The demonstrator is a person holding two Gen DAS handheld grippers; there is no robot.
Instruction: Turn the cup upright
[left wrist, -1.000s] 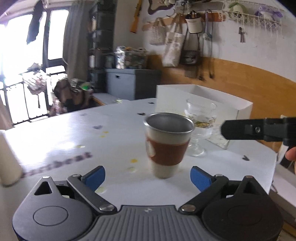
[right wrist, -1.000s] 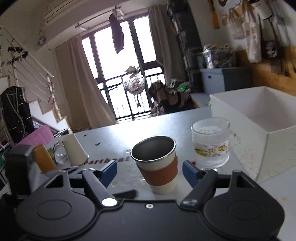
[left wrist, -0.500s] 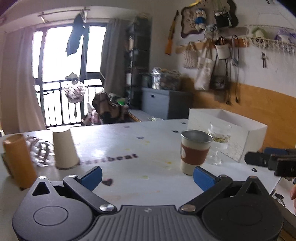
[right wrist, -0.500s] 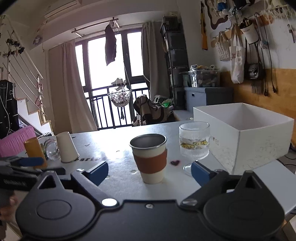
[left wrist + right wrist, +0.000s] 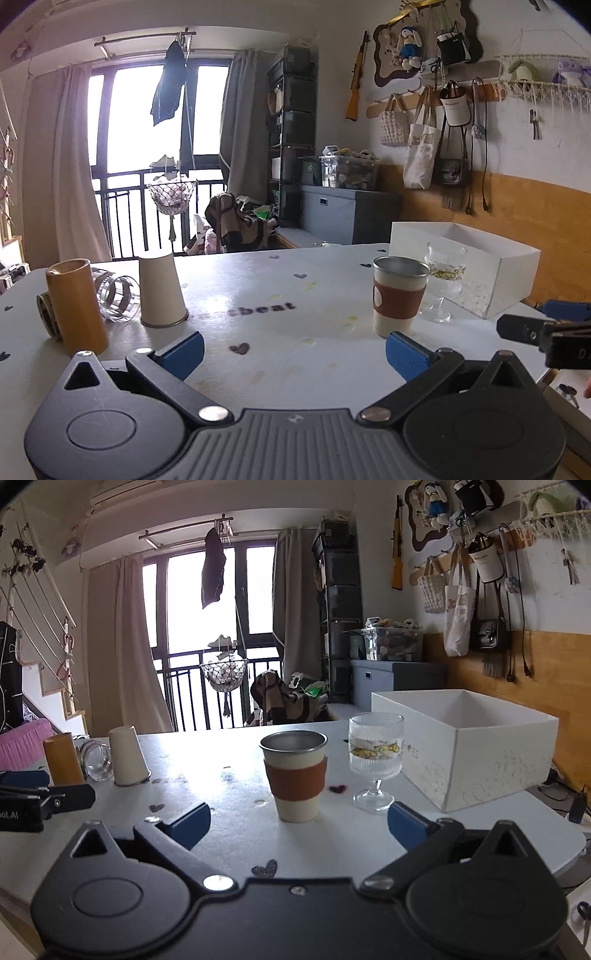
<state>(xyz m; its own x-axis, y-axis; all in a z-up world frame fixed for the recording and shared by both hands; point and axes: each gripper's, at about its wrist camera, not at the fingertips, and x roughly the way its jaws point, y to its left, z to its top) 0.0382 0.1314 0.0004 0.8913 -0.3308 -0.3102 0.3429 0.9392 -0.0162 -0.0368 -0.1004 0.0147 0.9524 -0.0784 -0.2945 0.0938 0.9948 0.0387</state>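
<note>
A lived-in home, a living room with a balcony.

Curtains [image 5: 136, 642] frame a railed balcony door [image 5: 207, 635]; tote bags [image 5: 419, 155] and a plush toy [image 5: 408, 40] hang on the wall above storage boxes [image 5: 349, 171].

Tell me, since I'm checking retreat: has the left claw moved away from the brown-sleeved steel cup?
Yes. The left claw backed away; the brown-sleeved steel cup looks smaller.

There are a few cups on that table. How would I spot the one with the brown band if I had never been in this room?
Find the big white box on the pale table, under the wood-panelled wall. Beside it stands a stemmed glass, and just next to that is the cup. It stands upright, cream with a metal rim and a brown sleeve, unlike the plain paper cup upside down across the table.
</note>
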